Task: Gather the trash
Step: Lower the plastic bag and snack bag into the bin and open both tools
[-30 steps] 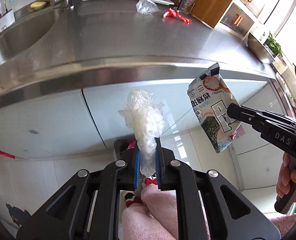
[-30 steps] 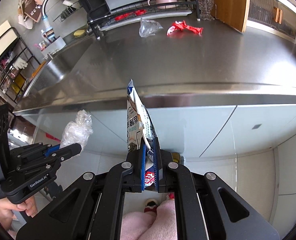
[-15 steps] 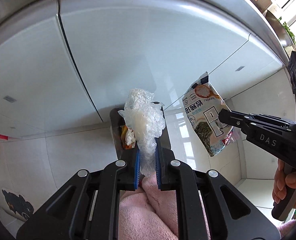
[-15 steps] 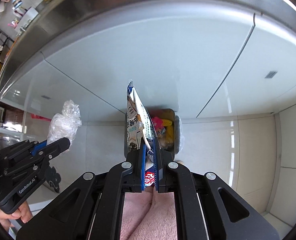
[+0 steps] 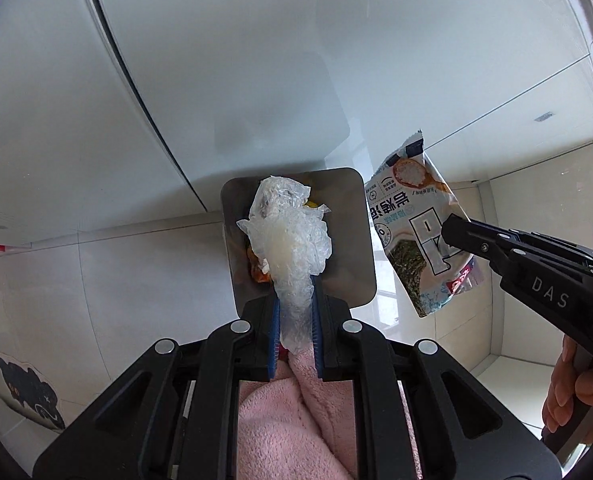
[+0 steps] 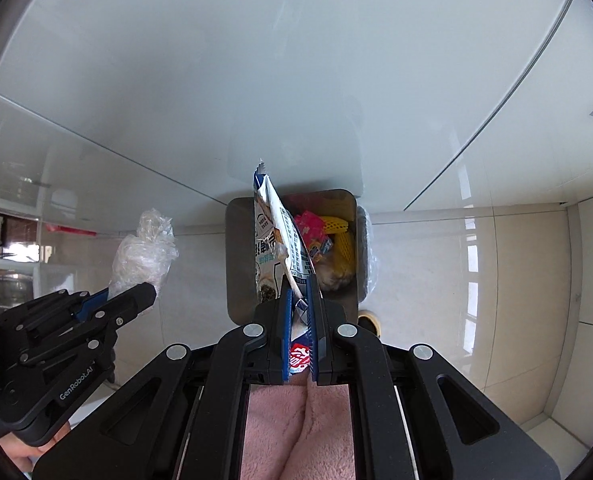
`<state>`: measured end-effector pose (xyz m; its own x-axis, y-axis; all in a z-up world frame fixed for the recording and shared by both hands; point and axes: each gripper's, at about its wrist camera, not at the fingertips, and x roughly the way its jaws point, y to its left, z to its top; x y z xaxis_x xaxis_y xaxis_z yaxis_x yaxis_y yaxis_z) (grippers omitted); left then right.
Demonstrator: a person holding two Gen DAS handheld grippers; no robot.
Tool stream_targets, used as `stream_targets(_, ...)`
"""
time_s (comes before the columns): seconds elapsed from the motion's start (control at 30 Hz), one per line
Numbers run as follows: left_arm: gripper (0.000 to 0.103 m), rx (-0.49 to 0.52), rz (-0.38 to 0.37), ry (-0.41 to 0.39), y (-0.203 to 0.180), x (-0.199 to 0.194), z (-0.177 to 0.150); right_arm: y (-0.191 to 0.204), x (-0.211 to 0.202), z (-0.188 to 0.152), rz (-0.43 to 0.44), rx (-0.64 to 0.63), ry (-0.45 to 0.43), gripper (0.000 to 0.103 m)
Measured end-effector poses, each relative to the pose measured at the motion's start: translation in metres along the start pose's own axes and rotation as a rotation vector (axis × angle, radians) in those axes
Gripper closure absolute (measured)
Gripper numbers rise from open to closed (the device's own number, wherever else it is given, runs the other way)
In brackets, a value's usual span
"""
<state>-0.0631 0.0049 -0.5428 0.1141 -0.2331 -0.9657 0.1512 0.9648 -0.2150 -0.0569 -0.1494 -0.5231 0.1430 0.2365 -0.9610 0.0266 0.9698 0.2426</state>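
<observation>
Plastic wrap (image 5: 286,248) and seaweed packet (image 5: 414,236) above trash bin (image 5: 360,256)

White cabinet doors (image 5: 232,80), glossy tiled floor (image 6: 508,280)

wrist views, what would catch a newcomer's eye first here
Most striking is the crumpled clear plastic wrap pinched in the left gripper, right above the open trash bin on the floor. Beside it, the right gripper clamps a printed snack packet over the same bin, where yellow foam netting and a pink wrapper already lie.
</observation>
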Motion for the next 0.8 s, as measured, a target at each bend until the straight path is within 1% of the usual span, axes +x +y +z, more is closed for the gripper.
stream_targets(0.13,0.089,0.001,-0.013,0.037,-0.002,0.014,0.004,-0.002,0.014,0.005,-0.004,0.024,0.021,0.095)
stream_targets(0.17,0.087,-0.005,-0.015,0.040,-0.002,0.016,0.005,-0.002,0.016,0.006,-0.008,0.027,0.026,0.095)
stream_targets(0.27,0.086,-0.017,-0.022,0.041,-0.001,0.018,0.007,-0.002,0.022,0.009,0.001,0.050,0.050,0.092)
stream_targets(0.37,0.086,-0.013,-0.024,0.044,0.000,0.016,0.010,0.000,0.026,0.012,0.010,0.072,0.066,0.092)
stream_targets(0.4,0.084,-0.014,-0.024,0.045,0.000,0.016,0.011,0.000,0.027,0.013,0.008,0.075,0.067,0.092)
stream_targets(0.47,0.076,-0.020,-0.020,0.045,-0.001,0.015,0.014,-0.002,0.028,0.017,0.010,0.086,0.072,0.091)
stream_targets(0.6,0.069,-0.019,-0.022,0.040,0.000,0.013,0.016,-0.004,0.033,0.023,0.009,0.102,0.074,0.091)
stream_targets(0.63,0.066,-0.016,-0.021,0.039,-0.001,0.013,0.016,-0.004,0.034,0.024,0.006,0.103,0.076,0.089)
stream_targets(0.7,0.064,-0.012,-0.016,0.035,-0.001,0.012,0.017,-0.003,0.032,0.027,0.002,0.110,0.071,0.075)
stream_targets(0.73,0.063,-0.011,-0.012,0.033,-0.001,0.011,0.017,-0.004,0.031,0.026,0.002,0.113,0.066,0.062)
stream_targets(0.77,0.059,-0.010,-0.009,0.029,-0.001,0.009,0.017,-0.004,0.030,0.026,0.002,0.117,0.059,0.057)
stream_targets(0.8,0.056,-0.009,-0.006,0.025,-0.002,0.009,0.017,-0.004,0.029,0.027,-0.001,0.119,0.055,0.057)
